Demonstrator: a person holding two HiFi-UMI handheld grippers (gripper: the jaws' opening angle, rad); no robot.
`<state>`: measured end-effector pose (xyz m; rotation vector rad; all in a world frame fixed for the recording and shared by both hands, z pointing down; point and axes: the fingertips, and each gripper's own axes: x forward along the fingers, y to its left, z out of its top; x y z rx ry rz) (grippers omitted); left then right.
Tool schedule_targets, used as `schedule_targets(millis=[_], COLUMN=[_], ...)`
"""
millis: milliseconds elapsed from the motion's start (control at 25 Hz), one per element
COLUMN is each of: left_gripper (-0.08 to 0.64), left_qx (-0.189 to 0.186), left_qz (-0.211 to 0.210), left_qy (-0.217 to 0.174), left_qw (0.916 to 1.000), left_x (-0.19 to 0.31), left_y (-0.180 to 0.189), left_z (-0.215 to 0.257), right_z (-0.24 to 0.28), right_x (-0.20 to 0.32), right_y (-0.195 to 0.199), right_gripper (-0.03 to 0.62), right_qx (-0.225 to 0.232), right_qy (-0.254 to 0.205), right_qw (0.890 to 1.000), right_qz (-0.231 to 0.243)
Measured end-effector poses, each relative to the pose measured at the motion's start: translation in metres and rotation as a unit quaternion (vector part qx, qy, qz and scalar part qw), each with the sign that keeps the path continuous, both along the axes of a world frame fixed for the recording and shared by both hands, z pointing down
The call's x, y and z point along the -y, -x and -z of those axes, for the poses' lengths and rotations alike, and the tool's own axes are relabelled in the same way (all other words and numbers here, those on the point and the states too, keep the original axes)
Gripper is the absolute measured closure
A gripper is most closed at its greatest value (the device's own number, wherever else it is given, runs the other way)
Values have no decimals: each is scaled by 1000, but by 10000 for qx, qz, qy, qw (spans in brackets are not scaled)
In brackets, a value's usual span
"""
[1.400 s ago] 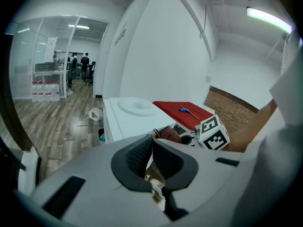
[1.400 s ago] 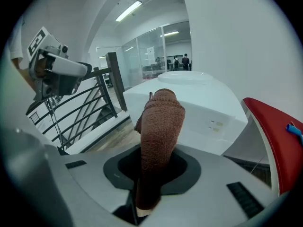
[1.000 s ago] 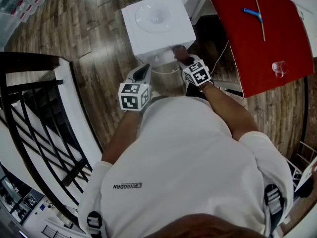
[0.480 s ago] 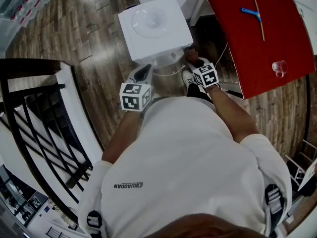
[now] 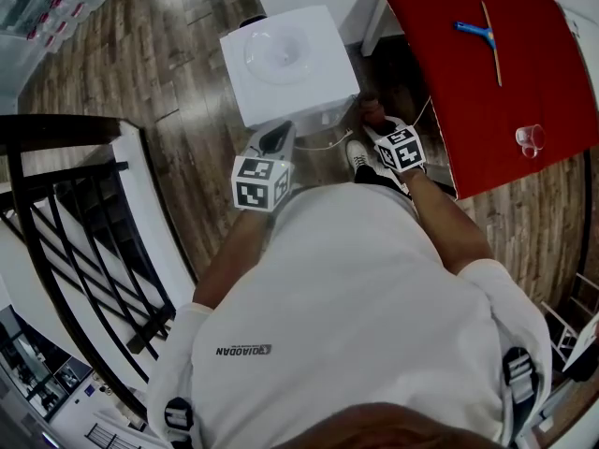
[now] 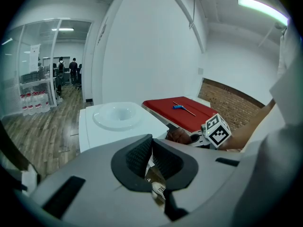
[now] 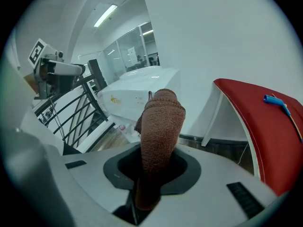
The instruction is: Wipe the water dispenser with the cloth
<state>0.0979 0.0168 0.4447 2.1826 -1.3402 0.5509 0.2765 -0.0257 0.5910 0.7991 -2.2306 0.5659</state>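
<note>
The right gripper (image 5: pixel 378 124) is clenched on the cloth (image 7: pixel 159 122), leaving a folded wad past the jaws, probably as the wiping face, near the dispenser (image 5: pixel 285 59) at its front corner. The left gripper (image 6: pixel 151 157), jaws pinched together on nothing, hangs idle before the dispenser. Only the right gripper view shows the grip, and only the head view shows the dispenser's whole top.

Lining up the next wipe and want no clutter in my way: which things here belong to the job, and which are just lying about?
Job: water dispenser; brown cloth, clamped in the right claw.
Lying about: red table; blue-handled tool and clear cup on it; black railing.
</note>
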Motion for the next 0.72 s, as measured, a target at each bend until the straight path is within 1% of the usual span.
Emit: schedule_targets(millis=[160, 320, 520, 640, 720], left_gripper=[559, 559, 559, 560, 560], left_qx=[81, 147, 267, 279, 274], left_qz=[57, 115, 117, 174, 199], left_qy=[-8, -60, -196, -270, -295], left_qw=[10000, 9998, 9994, 9991, 9990], left_x=[7, 15, 33, 45, 53], left_y=[-3, -11, -25, -35, -42], left_z=[2, 6, 12, 18, 22], right_z=[11, 24, 54, 71, 82], right_x=[0, 4, 29, 48, 60], right_y=[0, -5, -11, -6, 1], right_gripper=[520, 520, 520, 520, 520], right_qx=[85, 307, 879, 1259, 1409], right_qy=[98, 333, 373, 506, 505], right_qw=[9993, 9976, 9943, 9898, 9875], right_qz=[353, 530, 479, 427, 503])
